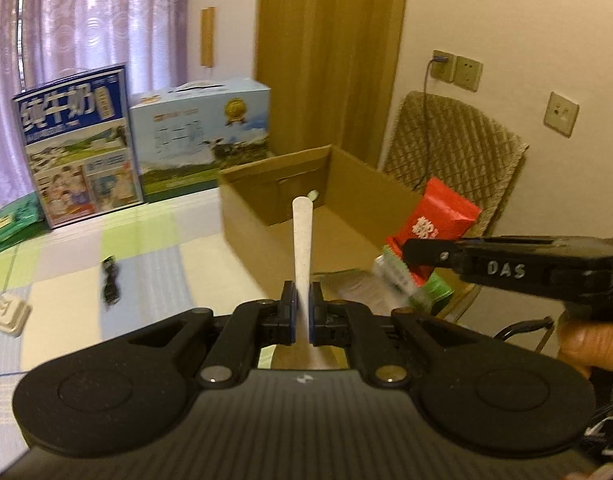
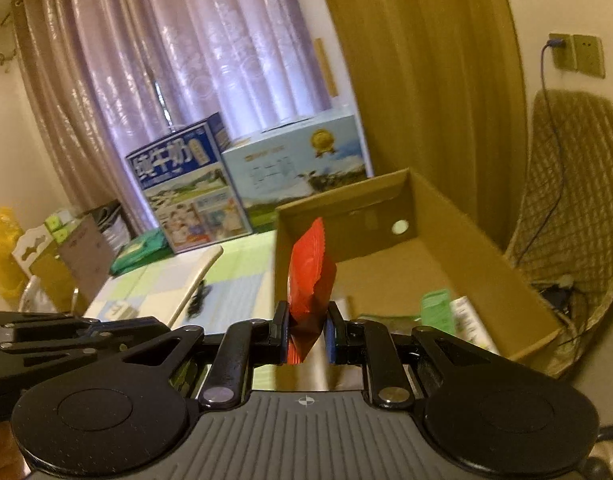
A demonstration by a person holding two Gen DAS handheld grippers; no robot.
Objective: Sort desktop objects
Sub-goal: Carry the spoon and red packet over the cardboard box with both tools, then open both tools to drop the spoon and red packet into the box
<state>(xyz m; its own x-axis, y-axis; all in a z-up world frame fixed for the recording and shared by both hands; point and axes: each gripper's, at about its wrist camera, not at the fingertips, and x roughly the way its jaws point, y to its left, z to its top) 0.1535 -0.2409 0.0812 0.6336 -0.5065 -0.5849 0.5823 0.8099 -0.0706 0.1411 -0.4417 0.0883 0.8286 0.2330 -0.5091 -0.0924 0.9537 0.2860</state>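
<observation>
My left gripper [image 1: 302,294] is shut on a thin white speckled stick [image 1: 301,240] that points up and forward toward the open cardboard box [image 1: 274,184]. My right gripper [image 2: 306,322] is shut on a red snack packet [image 2: 309,276], held on edge in front of the box [image 2: 410,200]. In the left wrist view the right gripper [image 1: 410,250] reaches in from the right with the red packet [image 1: 438,216] over the box's near right side. Green and white packets [image 2: 446,312] lie inside the box.
A checked green and white cloth covers the table [image 1: 146,240]. On it lie a small black object [image 1: 110,280] and a cream block [image 1: 10,314]. Two milk cartons [image 1: 82,144] stand at the back by the curtain. A woven chair [image 1: 458,152] stands behind the box.
</observation>
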